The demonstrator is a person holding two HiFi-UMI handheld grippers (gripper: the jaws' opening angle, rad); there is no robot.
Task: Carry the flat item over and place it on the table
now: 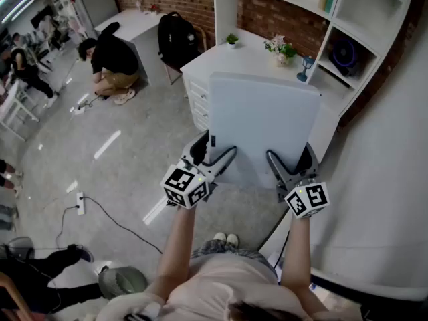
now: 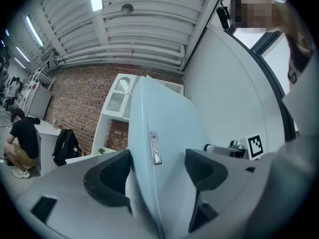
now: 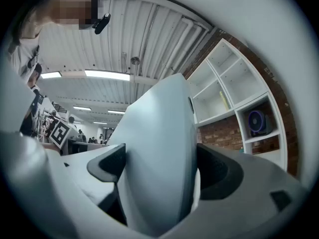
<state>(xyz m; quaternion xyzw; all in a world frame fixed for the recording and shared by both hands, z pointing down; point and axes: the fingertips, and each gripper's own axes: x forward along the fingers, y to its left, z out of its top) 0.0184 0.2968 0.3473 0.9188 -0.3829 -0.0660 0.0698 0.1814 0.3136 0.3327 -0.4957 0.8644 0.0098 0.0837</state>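
Fingers of both grippers are clamped on the near edge of the flat panel (image 1: 261, 112), a pale blue-white slab held out in front of the person at a tilt. The left gripper (image 1: 215, 151) grips the panel's near left corner, and the right gripper (image 1: 292, 158) grips its near right corner. The two stand well apart along that edge.

In the left gripper view, the left gripper (image 2: 157, 168) has its dark pads pressed on either face of the flat panel (image 2: 164, 128), just below a small grey label (image 2: 155, 147) set on the panel's thin side. In the right gripper view, the right gripper (image 3: 159, 166) has the flat panel (image 3: 159, 123) filling the whole gap between its pads, and the panel rises towards the ceiling.

From the head view the panel's far half covers the near part of the white bench (image 1: 247, 55). Whether the panel touches the bench cannot be told. A small potted plant (image 1: 232, 40), a pot of flowers (image 1: 281, 51) and a blue goblet (image 1: 305, 67) stand along the bench's back. A white shelf unit (image 1: 364, 25) rises at its right. Left of the bench a black backpack (image 1: 175, 39) leans, and a person in black (image 1: 110, 62) crouches on the grey floor (image 1: 134, 139).
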